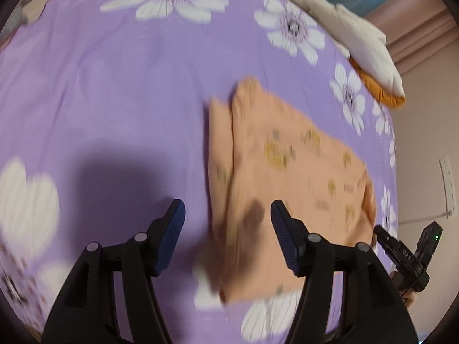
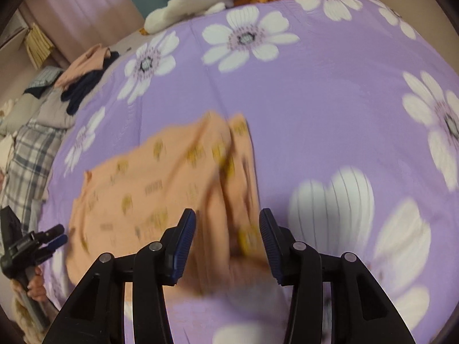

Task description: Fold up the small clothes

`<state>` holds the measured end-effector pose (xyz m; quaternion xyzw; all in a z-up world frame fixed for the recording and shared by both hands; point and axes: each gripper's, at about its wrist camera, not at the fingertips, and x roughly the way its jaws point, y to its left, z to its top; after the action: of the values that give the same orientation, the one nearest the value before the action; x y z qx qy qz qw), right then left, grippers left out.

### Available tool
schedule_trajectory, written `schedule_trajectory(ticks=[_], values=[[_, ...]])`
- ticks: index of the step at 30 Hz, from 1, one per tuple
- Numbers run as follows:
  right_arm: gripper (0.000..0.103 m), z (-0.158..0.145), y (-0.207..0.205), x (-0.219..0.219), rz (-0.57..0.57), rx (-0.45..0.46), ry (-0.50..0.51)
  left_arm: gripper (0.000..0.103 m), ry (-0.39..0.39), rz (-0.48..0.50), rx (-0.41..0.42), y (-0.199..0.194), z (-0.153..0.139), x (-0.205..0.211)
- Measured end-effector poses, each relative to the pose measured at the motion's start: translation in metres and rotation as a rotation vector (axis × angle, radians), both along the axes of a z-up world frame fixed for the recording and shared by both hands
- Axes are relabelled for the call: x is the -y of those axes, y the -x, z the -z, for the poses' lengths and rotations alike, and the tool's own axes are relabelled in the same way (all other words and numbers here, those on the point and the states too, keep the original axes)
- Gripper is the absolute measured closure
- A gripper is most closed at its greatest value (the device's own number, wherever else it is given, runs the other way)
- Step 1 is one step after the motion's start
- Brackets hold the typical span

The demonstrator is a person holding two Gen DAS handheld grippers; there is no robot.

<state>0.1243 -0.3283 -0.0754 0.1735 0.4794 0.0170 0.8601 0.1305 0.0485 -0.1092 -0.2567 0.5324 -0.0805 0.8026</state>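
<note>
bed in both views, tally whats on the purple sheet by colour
Peach printed garment, partly folded: 1
Cream fluffy blanket with orange edge: 1
Dark navy clothes by the bed's edge: 1 heap, count unclear
Total: 3

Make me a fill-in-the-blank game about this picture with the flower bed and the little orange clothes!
1. The orange garment lies on a bed sheet whose main colour is ____.
2. The big flowers printed on the sheet have ____ petals.
3. The left gripper and the right gripper both have their jaws ____, pinching nothing.
4. The cream plush toy lies near the sheet's far ____.

Missing words: purple; white; open; edge
</note>
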Motion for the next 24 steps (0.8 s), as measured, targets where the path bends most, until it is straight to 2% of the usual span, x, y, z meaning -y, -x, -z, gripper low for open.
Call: schedule_trajectory(ticks=[2, 5, 7, 8, 9, 11, 13, 15, 17, 20, 22, 24], values=[[0.057, 0.004, 0.017, -0.001, 0.022, -0.006, 0.018, 0.041, -0.003, 0.003, -0.005, 0.013, 0.003, 0.008], [0.057, 0.010, 0.031, -0.003, 0.024, -0.007, -0.020, 0.041, -0.029, 0.050, -0.004, 0.026, 0.011, 0.022], [0.057, 0.016, 0.030, -0.007, 0.008, -0.006, -0.046, 0.044, -0.050, 0.039, -0.012, 0.028, 0.018, 0.025], [0.057, 0.020, 0.027, -0.009, 0.009, -0.013, -0.025, 0.046, -0.054, 0.031, -0.001, 0.028, 0.018, 0.026], [0.059, 0.024, 0.025, -0.012, 0.014, -0.014, 0.010, 0.051, -0.063, 0.023, 0.012, 0.029, 0.018, 0.027], [0.081, 0.028, 0.018, -0.013, 0.029, -0.007, 0.051, 0.076, -0.080, 0.016, 0.015, 0.028, 0.021, 0.028], [0.087, 0.027, 0.016, -0.009, 0.039, -0.004, 0.027, 0.082, -0.075, -0.001, 0.002, 0.028, 0.026, 0.026], [0.089, 0.020, 0.019, -0.001, 0.045, 0.010, -0.007, 0.083, -0.057, -0.010, 0.002, 0.029, 0.027, 0.023], [0.091, 0.010, 0.025, 0.009, 0.060, 0.034, 0.008, 0.083, -0.055, -0.007, 0.000, 0.029, 0.027, 0.023], [0.100, 0.001, 0.031, 0.033, 0.120, 0.045, 0.049, 0.083, -0.063, -0.007, -0.006, 0.028, 0.028, 0.024], [0.100, 0.004, 0.035, 0.049, 0.170, 0.034, 0.051, 0.081, -0.066, -0.007, -0.006, 0.028, 0.028, 0.025], [0.100, 0.011, 0.036, 0.067, 0.219, 0.007, 0.012, 0.081, -0.070, -0.003, -0.003, 0.029, 0.027, 0.025]])
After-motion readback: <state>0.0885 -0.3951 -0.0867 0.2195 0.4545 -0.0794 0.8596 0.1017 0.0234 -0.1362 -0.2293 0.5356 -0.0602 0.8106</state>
